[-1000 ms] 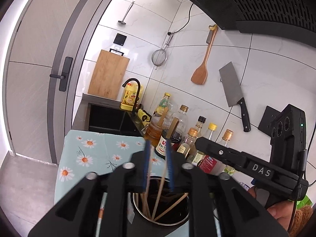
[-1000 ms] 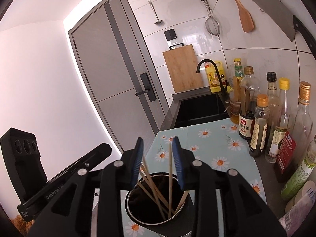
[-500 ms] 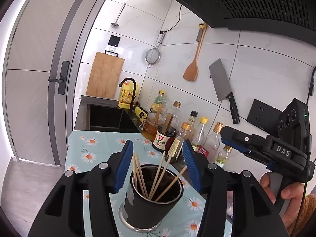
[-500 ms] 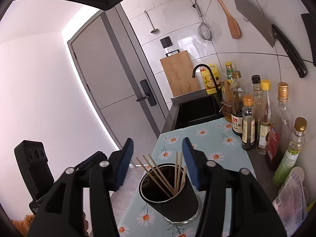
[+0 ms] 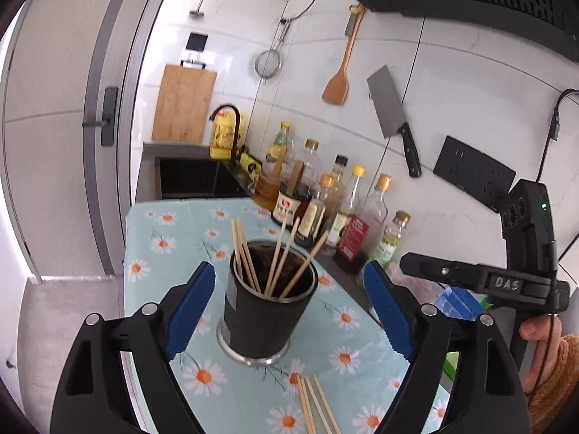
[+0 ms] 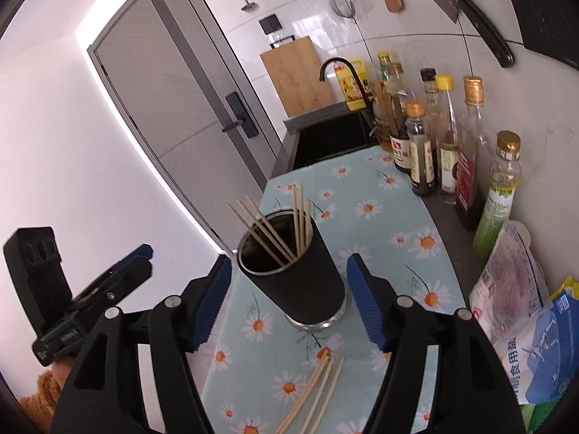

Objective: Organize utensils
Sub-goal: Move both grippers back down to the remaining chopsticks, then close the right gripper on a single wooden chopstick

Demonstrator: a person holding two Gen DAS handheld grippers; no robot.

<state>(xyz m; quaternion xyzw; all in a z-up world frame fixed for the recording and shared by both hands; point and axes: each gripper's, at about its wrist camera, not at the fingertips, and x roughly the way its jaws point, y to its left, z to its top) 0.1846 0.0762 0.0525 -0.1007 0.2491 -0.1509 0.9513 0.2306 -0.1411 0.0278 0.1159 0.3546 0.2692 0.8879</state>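
Observation:
A black cup (image 5: 262, 313) with a steel rim stands on the daisy-print cloth (image 5: 173, 238) and holds several wooden chopsticks (image 5: 278, 253). More loose chopsticks (image 5: 315, 405) lie on the cloth in front of the cup. My left gripper (image 5: 289, 311) is open and empty, its blue pads wide on either side of the cup, a little back from it. In the right wrist view my right gripper (image 6: 289, 300) is open and empty around the same cup (image 6: 307, 282), with loose chopsticks (image 6: 318, 390) below it.
Several sauce and oil bottles (image 5: 325, 209) line the tiled wall to the right of the cloth. Bags of salt (image 6: 524, 311) lie at the right. A black sink and tap (image 5: 202, 177) sit behind the cloth. A cleaver (image 5: 394, 115), wooden spatula (image 5: 338, 83) and strainer hang on the wall.
Both grippers opened wide, let go of chopsticks into the cup and drew back and up. The cup now shows whole, with loose chopsticks in view in front.

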